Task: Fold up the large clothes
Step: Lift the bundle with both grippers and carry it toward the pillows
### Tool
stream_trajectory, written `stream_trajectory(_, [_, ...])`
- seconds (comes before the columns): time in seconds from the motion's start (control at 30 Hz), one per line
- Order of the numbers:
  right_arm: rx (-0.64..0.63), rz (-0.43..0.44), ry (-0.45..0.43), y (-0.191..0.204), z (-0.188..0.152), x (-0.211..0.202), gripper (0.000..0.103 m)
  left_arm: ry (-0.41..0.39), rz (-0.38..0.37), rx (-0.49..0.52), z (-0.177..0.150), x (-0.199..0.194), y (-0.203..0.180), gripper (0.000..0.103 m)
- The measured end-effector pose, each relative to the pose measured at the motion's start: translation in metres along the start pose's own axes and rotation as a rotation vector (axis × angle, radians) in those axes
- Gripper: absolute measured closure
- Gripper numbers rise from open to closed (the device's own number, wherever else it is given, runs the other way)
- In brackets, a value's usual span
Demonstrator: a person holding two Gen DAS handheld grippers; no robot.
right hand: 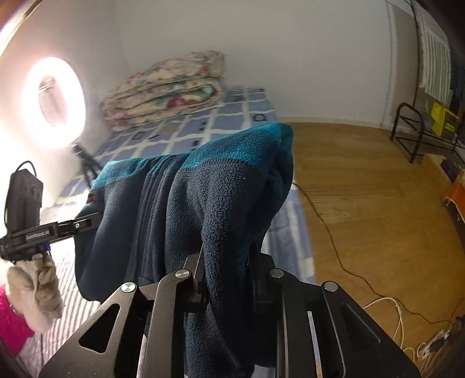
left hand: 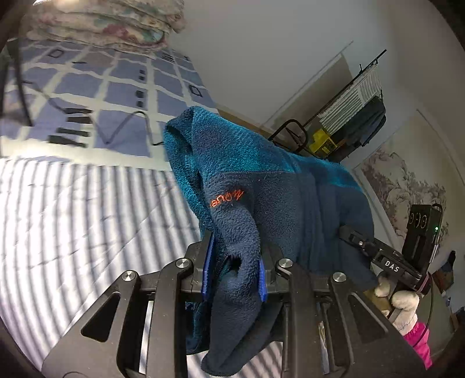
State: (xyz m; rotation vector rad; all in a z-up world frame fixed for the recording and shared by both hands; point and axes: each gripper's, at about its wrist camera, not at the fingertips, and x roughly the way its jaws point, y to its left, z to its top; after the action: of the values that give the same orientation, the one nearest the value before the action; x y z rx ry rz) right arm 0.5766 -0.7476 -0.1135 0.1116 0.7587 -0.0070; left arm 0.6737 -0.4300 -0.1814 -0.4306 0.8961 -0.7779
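We see the left gripper (left hand: 234, 276) with its blue pads (left hand: 207, 270) closed narrow on a thick fold of the fleece jacket (left hand: 261, 189). The jacket is navy with teal panels and carries small orange embroidered letters (left hand: 227, 200). It rises from the jaws toward 12 o'clock and hangs in the air above the bed (left hand: 72, 218), which has a grey-and-white striped cover. Toward 10 o'clock lies a blue checked sheet (left hand: 116, 87), and at 11 o'clock a folded floral quilt (left hand: 110, 26).

In the right wrist view, the right gripper (right hand: 228, 279) also holds the same jacket (right hand: 203, 203); its fingers stand narrow and the cloth is bunched between them, hiding the pads. The fabric stretches toward 9 o'clock, where the other gripper (right hand: 43, 232) is held by a gloved hand (right hand: 37, 290) with a pink sleeve (right hand: 11, 319). A ring light (right hand: 55, 101) glows at 10 o'clock. The wooden floor (right hand: 363, 189) with cables (right hand: 328, 229) fills the side at 3 o'clock.
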Motion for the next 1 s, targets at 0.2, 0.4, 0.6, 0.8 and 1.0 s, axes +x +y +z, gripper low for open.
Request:
stream_trajectory(0.2, [0.031,-0.027,0.004,-0.035,0.006,0.028,0.085,0.01,0.003,0.001,0.003,0.041,-0.003,0.08])
stream_trajectory(0.4, [0.042,-0.044,0.011,-0.056,0.007,0.055,0.085,0.008,0.023,0.0,0.005,0.069,0.001,0.08])
stream_trajectory(0.6, [0.065,-0.154,0.085,-0.078,-0.003,0.095,0.079,0.07,0.104,-0.052,0.001,0.086,0.039,0.079])
stream_trajectory(0.8, [0.107,-0.237,0.092,-0.088,-0.014,0.093,0.067,0.061,0.177,0.007,-0.007,0.079,0.032,0.071])
stream_trajectory(1.0, [0.131,-0.288,0.01,-0.077,-0.008,0.061,0.063,0.023,0.22,0.044,-0.02,0.046,0.015,0.071])
